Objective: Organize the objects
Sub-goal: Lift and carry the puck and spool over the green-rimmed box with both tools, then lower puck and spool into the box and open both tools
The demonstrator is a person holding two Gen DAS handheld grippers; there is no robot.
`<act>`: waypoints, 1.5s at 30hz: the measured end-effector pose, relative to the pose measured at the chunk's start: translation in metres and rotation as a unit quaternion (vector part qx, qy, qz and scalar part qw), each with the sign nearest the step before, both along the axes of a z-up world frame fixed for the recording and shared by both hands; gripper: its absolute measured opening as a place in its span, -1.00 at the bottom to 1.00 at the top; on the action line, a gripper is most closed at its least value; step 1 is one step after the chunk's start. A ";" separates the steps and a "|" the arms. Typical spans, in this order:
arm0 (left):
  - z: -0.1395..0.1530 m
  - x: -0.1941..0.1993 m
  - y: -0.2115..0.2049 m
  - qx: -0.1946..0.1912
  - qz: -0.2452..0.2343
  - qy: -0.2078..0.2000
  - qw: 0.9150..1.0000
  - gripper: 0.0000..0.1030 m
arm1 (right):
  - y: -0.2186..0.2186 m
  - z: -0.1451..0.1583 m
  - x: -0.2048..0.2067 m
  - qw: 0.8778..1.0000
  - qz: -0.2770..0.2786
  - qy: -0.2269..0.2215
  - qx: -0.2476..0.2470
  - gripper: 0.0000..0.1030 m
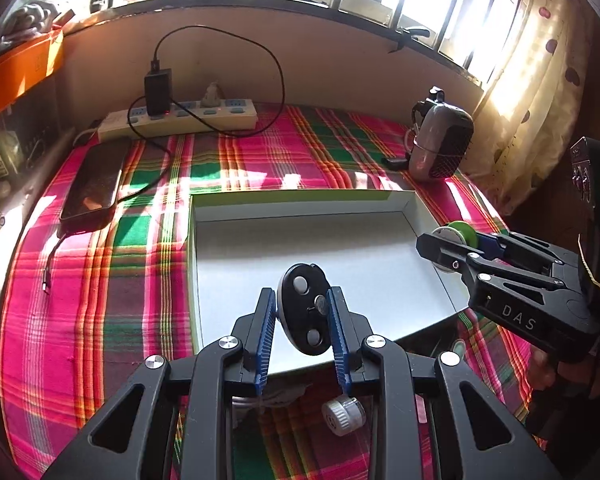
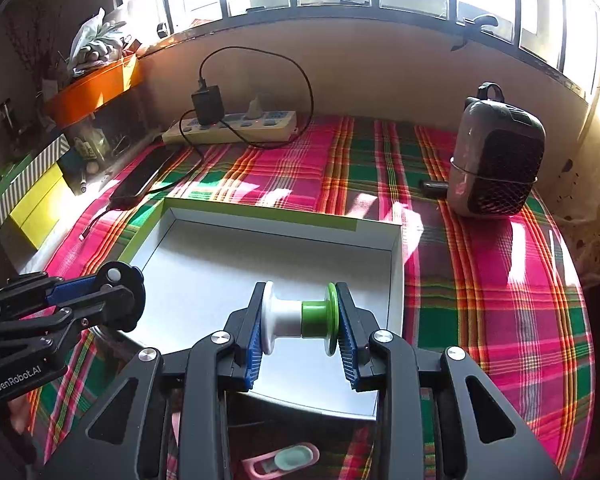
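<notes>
White tray (image 1: 300,204) sits centre on plaid cloth (image 1: 148,248), nothing inside. Your left gripper (image 1: 303,322) pinches black oval gadget (image 1: 302,312) above tray's near edge. Your right gripper (image 2: 300,320) pinches white-and-green spool (image 2: 300,316) by its end flanges, over tray's near right part. Small white knob (image 1: 343,415) lies on cloth below left gripper.

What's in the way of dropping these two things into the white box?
Nothing visible. The white box is bare inside, and the black oval piece in the left gripper and spool in the right gripper already hang over it.
</notes>
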State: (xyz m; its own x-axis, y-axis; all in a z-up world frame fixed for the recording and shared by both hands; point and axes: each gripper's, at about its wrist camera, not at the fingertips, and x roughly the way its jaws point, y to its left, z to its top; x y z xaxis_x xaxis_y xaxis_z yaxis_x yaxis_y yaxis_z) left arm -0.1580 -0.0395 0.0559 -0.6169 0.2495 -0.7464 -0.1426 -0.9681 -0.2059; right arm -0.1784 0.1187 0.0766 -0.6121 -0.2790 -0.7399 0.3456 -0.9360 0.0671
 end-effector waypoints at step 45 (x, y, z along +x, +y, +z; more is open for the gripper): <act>-0.037 -0.080 0.023 -0.060 0.008 -0.031 0.998 -0.41 | -0.020 -0.048 -0.068 0.998 -0.016 -0.048 0.045 -0.07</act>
State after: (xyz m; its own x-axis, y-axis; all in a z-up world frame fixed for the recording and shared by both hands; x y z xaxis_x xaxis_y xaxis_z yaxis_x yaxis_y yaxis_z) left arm -0.2376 -0.0163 0.0188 -0.5723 0.1462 -0.8069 -0.1181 -0.9884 -0.0954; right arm -0.2461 0.0990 0.0283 -0.5449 -0.1904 -0.8166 0.3107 -0.9504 0.0143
